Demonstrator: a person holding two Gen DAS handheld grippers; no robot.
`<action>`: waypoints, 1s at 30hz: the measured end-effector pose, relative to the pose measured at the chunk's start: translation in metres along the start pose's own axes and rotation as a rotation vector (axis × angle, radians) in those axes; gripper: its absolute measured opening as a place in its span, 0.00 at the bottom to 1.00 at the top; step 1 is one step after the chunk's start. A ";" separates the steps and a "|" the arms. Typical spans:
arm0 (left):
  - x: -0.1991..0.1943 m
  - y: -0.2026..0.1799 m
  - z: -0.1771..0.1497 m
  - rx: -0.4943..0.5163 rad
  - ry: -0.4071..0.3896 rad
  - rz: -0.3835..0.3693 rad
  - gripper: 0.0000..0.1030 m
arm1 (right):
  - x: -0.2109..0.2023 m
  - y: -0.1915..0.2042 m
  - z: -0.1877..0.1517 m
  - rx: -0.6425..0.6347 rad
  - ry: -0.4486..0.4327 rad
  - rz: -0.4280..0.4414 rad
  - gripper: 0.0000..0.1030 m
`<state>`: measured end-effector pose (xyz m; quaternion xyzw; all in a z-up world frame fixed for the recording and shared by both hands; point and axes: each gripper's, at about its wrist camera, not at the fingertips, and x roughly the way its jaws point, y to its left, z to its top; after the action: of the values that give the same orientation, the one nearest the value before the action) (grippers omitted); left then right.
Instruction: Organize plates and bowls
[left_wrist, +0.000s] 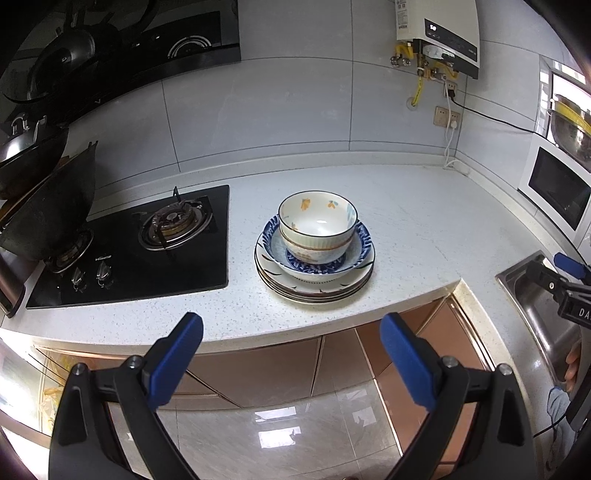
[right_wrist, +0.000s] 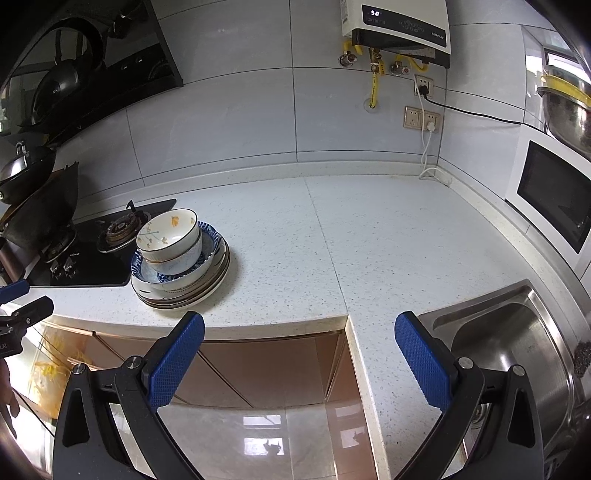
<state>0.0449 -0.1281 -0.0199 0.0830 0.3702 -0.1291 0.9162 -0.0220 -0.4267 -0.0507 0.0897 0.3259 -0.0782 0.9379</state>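
Observation:
A white bowl with orange flowers (left_wrist: 317, 218) sits nested on a second ribbed bowl (left_wrist: 314, 249), inside a blue-patterned shallow bowl (left_wrist: 360, 245), on a stack of white plates (left_wrist: 314, 290). The stack stands on the white counter (left_wrist: 406, 229) beside the hob. It also shows in the right wrist view (right_wrist: 170, 230), at the left. My left gripper (left_wrist: 291, 332) is open and empty, held off the counter's front edge, short of the stack. My right gripper (right_wrist: 299, 336) is open and empty, off the counter edge to the right of the stack.
A black gas hob (left_wrist: 147, 251) with a wok (left_wrist: 44, 210) lies left of the stack. A steel sink (right_wrist: 517, 350) is at the right, a microwave (right_wrist: 554, 199) behind it. Brown cabinet doors (left_wrist: 266, 369) and glossy floor lie below.

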 end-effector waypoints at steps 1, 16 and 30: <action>-0.002 0.001 0.000 -0.007 -0.008 0.002 0.95 | -0.001 0.001 0.000 0.000 -0.004 0.003 0.99; -0.022 0.004 -0.005 0.002 -0.084 0.061 0.95 | 0.002 0.012 -0.002 -0.032 -0.014 0.048 0.99; -0.030 0.016 -0.011 -0.040 -0.078 0.093 0.95 | 0.007 0.019 0.001 -0.045 -0.022 0.096 0.99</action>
<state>0.0215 -0.1049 -0.0060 0.0766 0.3325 -0.0823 0.9364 -0.0120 -0.4092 -0.0516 0.0833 0.3127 -0.0270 0.9458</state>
